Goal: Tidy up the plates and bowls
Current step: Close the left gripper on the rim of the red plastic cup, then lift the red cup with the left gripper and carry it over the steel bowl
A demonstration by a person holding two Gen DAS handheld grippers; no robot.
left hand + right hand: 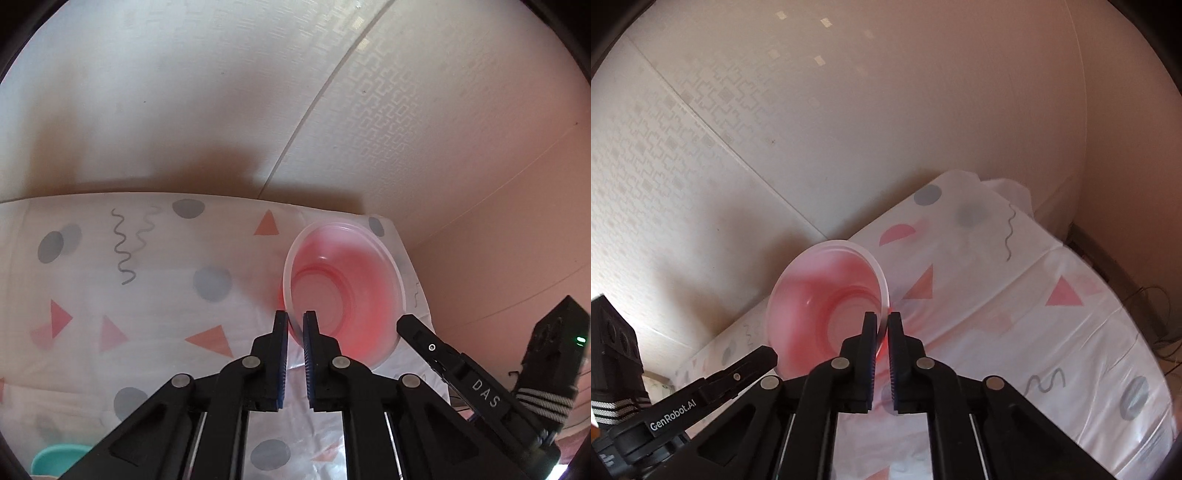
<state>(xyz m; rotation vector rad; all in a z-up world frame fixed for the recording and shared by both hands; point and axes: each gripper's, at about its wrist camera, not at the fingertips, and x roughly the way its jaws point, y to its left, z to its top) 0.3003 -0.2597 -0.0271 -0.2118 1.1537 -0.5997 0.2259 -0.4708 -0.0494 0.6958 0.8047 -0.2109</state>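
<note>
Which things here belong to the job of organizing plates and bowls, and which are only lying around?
Part of the job:
- pink bowl, gripped at its rim on both sides
- left gripper, shut on the rim
- right gripper, shut on the opposite rim
- teal bowl, only partly in view

Only around:
- patterned tablecloth
- wall

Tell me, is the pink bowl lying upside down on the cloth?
No. The pink bowl shows its open inside, its rim pinched by the left tool.
</note>
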